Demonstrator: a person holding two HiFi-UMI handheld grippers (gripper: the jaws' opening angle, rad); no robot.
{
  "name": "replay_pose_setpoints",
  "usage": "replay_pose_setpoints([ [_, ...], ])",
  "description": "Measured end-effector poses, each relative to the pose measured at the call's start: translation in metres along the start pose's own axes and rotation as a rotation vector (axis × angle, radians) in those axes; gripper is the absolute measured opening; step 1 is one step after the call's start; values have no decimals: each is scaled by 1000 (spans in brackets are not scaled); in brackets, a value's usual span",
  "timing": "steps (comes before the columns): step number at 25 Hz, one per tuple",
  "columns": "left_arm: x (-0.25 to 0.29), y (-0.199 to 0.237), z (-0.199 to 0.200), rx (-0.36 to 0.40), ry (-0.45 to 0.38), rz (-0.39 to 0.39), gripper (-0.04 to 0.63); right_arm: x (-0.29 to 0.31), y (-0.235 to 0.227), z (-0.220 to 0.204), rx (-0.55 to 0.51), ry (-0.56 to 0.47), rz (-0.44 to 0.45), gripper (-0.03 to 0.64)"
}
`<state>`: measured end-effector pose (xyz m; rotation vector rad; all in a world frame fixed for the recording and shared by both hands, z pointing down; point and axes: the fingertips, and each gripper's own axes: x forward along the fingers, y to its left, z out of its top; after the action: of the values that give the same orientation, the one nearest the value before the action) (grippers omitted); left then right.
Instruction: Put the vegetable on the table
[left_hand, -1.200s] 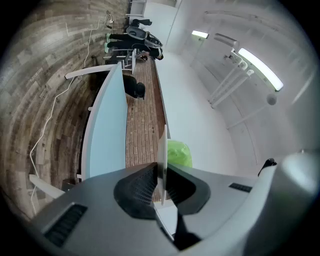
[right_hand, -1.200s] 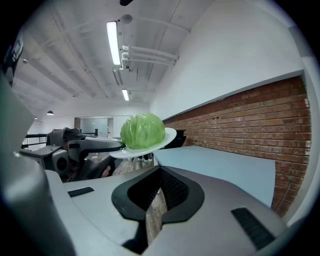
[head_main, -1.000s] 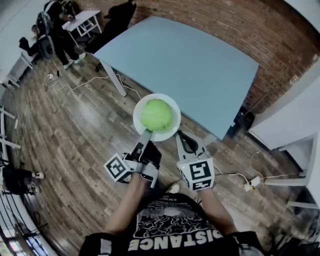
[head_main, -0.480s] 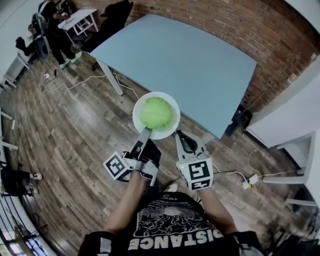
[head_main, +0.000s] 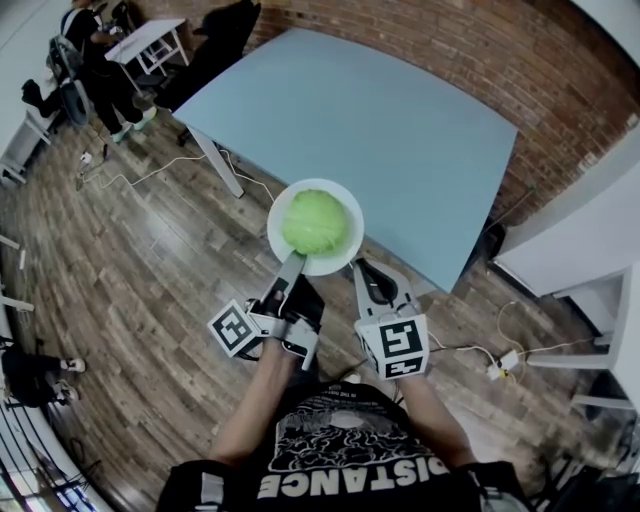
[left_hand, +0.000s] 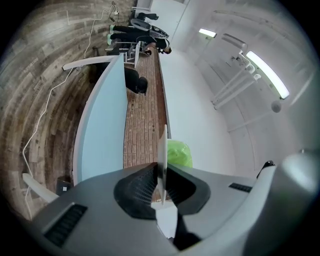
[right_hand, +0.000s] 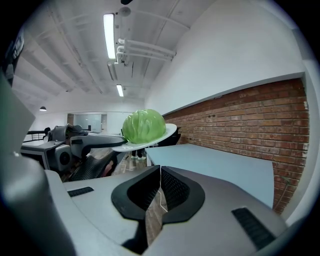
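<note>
A green cabbage (head_main: 314, 222) rests on a white plate (head_main: 342, 257) held in the air just in front of the light blue table (head_main: 380, 130). My left gripper (head_main: 291, 268) is shut on the plate's near rim; in the left gripper view the plate (left_hand: 162, 155) stands edge-on between the jaws with the cabbage (left_hand: 179, 153) behind it. To the right of the plate, my right gripper (head_main: 362, 268) is shut with nothing in it. The right gripper view shows the cabbage (right_hand: 143, 125) on the plate (right_hand: 150, 142), carried by the left gripper (right_hand: 118, 145).
A brick wall (head_main: 520, 70) runs behind the table. White furniture (head_main: 590, 250) stands at the right. Cables (head_main: 150, 170) lie on the wooden floor at the left. People and a small white desk (head_main: 150, 38) are at the far left corner.
The plate with the cabbage has shifted slightly toward the table's near edge. Both grippers keep their states.
</note>
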<state>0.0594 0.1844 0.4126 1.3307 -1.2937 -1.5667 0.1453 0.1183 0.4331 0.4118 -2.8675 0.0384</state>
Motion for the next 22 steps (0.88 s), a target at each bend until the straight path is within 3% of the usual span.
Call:
replay_pose_setpoints([
  [22,75,19,107,-57,120,15,31,132,-7,41,40,36,-124,9],
])
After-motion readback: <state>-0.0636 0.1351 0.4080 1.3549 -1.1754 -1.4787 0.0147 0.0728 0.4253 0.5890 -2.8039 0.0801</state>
